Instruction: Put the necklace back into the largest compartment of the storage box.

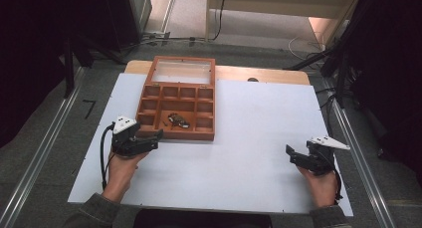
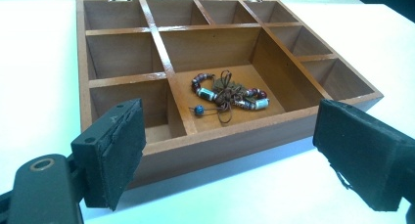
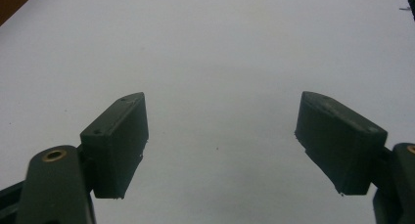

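An open wooden box [image 1: 205,135] with several compartments sits on the white table, its glass lid [image 1: 182,71] laid back behind it. A beaded bracelet on brown cord [image 2: 226,94] lies in the box's large middle compartment [image 1: 177,120]. My left gripper [image 1: 149,141] is open at the box's near left corner, its jaws wide apart just in front of the front wall [image 2: 235,145]. My right gripper [image 1: 293,155] is open far from the box at the table's right side, resting low over bare white surface [image 3: 220,136], nothing between its jaws.
The white table top [image 1: 249,138] spreads wide between the two grippers. A wooden board edge [image 1: 263,74] shows behind the table. Metal rails [image 1: 45,148] run along both sides on the floor, with cables [image 1: 303,44] at the back.
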Action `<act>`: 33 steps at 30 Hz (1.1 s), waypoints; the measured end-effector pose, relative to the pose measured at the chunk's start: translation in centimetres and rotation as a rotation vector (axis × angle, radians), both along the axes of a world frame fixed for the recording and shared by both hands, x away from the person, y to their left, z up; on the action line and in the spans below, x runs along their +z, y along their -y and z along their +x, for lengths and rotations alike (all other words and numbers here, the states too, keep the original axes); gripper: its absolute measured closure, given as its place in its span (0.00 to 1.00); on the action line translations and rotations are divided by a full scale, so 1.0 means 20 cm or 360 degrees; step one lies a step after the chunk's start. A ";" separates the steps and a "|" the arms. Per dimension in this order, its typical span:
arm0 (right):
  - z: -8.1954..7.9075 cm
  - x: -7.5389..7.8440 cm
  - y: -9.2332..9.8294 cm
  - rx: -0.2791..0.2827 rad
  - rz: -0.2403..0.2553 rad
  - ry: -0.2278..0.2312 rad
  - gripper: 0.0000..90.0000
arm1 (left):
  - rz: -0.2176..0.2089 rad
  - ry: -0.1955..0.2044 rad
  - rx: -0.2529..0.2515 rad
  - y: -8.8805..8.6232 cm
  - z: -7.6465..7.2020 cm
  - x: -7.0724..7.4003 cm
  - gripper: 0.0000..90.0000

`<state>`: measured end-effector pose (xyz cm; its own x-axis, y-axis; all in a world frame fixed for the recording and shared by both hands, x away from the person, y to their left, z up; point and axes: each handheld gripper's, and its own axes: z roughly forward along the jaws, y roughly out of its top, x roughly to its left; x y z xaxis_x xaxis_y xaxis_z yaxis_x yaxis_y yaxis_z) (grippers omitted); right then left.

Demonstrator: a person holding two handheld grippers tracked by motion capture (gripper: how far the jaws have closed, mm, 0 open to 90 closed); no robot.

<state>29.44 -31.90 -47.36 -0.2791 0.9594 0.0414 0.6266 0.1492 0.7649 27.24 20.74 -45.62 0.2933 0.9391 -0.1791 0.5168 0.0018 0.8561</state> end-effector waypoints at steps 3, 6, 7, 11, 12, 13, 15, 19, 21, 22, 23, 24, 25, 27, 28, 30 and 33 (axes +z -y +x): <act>0.00 0.00 0.00 -0.0001 0.0002 0.0001 0.20 | 0.0003 -0.0002 0.0003 -0.01 -0.01 -0.01 0.13; 0.00 0.00 0.00 -0.0001 0.0002 0.0002 0.20 | 0.0001 -0.0011 0.0008 -0.02 -0.02 -0.01 0.13; 0.00 0.00 0.00 -0.0001 0.0002 0.0003 0.20 | 0.0003 -0.0011 0.0005 -0.02 -0.03 -0.01 0.13; 0.00 0.00 0.00 0.0000 0.0001 0.0002 0.20 | -0.0002 -0.0013 0.0021 -0.04 -0.04 -0.02 0.13; 0.00 0.00 0.00 0.0000 0.0001 0.0002 0.20 | 0.0002 -0.0015 0.0021 -0.05 -0.05 -0.02 0.13; 0.00 0.00 0.00 0.0000 0.0000 0.0004 0.20 | 0.0000 -0.0012 0.0023 -0.05 -0.05 -0.02 0.13; 0.00 0.00 0.00 -0.0001 0.0000 0.0002 0.20 | -0.0002 -0.0012 0.0032 -0.06 -0.06 -0.02 0.13; 0.00 0.00 0.00 0.0001 0.0000 0.0001 0.20 | -0.0001 -0.0020 0.0041 -0.08 -0.07 -0.03 0.13; 0.00 0.00 0.00 0.0004 -0.0002 0.0002 0.20 | 0.0010 -0.0030 0.0041 -0.09 -0.08 -0.04 0.13; 0.00 0.00 0.00 0.0005 -0.0003 0.0004 0.20 | 0.0007 -0.0032 0.0043 -0.09 -0.08 -0.04 0.13; 0.00 0.00 0.00 0.0004 -0.0005 0.0005 0.20 | 0.0009 -0.0036 0.0045 -0.10 -0.08 -0.04 0.13; 0.00 0.00 0.00 0.0004 -0.0005 0.0005 0.20 | 0.0009 -0.0040 0.0045 -0.10 -0.09 -0.04 0.13; 0.00 0.00 0.00 0.0004 -0.0005 0.0005 0.20 | 0.0008 -0.0044 0.0046 -0.11 -0.09 -0.05 0.13; 0.00 0.00 0.00 0.0002 -0.0003 0.0002 0.20 | 0.0006 -0.0044 0.0051 -0.11 -0.10 -0.05 0.13; 0.00 0.00 0.00 0.0001 -0.0003 0.0000 0.20 | 0.0006 -0.0046 0.0053 -0.12 -0.10 -0.05 0.13; 0.00 0.00 0.00 0.0006 -0.0006 0.0005 0.20 | 0.0008 -0.0048 0.0056 -0.12 -0.10 -0.06 0.13; 0.00 0.00 0.00 0.0005 -0.0006 0.0004 0.20 | 0.0004 -0.0054 0.0057 -0.13 -0.11 -0.06 0.13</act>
<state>29.43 -31.88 -47.35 -0.2825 0.9586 0.0371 0.6240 0.1542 0.7660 24.96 23.38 -46.81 0.2535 0.9493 -0.1858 0.5450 0.0185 0.8382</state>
